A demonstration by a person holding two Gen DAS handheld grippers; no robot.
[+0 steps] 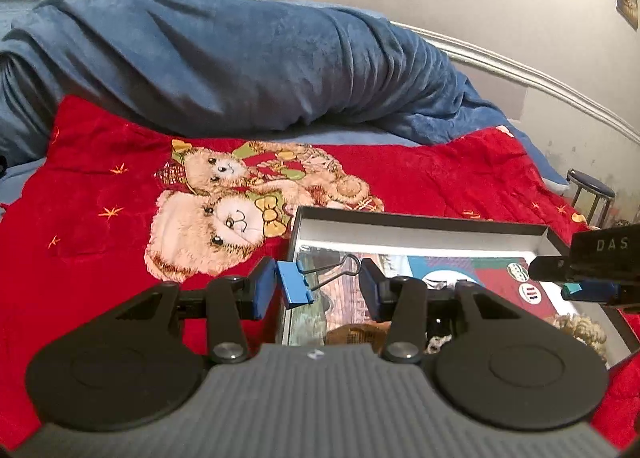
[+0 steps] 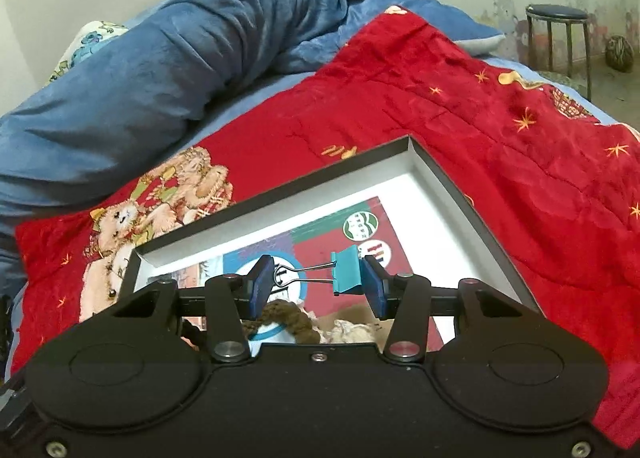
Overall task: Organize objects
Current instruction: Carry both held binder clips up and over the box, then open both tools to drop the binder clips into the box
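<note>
Both my grippers, left [image 1: 318, 290] and right [image 2: 318, 284], clamp binder clips lengthwise, blue clip [image 1: 296, 284], teal clip [image 2: 347, 270], box [image 2: 472, 193] at twelve o'clock.

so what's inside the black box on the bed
The black box holds a colourful printed card flat on its white floor, plus brown yarn and pale yarn; the tools hide the near end.

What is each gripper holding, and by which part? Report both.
Left gripper: blue binder clip, pinched end to end, body on one pad, wire handles on the other. Right gripper: teal binder clip, gripped the same way.
</note>
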